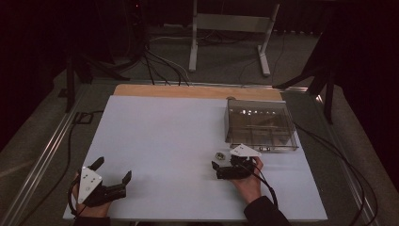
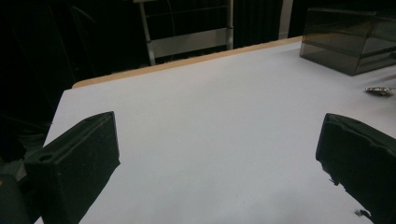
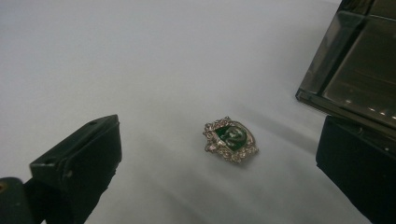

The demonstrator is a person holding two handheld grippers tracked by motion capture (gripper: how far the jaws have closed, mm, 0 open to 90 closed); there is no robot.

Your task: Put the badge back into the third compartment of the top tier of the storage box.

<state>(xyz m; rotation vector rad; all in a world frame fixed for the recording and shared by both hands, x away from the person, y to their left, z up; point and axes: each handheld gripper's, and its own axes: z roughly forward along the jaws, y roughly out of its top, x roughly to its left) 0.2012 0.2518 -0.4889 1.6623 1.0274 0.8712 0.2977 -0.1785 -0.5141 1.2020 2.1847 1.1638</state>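
White tabletop [image 1: 164,141], silver-green crest badge [image 3: 230,139] mid-frame between wide right gripper [image 3: 219,154] jaws, smoked box [image 3: 359,70] upper right, left gripper [image 1: 113,176] wide, lower left.

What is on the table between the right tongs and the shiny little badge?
Nothing. In the right gripper view the badge lies on bare white table ahead of the open right tongs, untouched.

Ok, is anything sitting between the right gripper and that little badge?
Nothing visible. The right gripper has its jaws open, and the badge lies on bare white table just ahead of them. The smoked clear box stands off to one side, apart from the badge.
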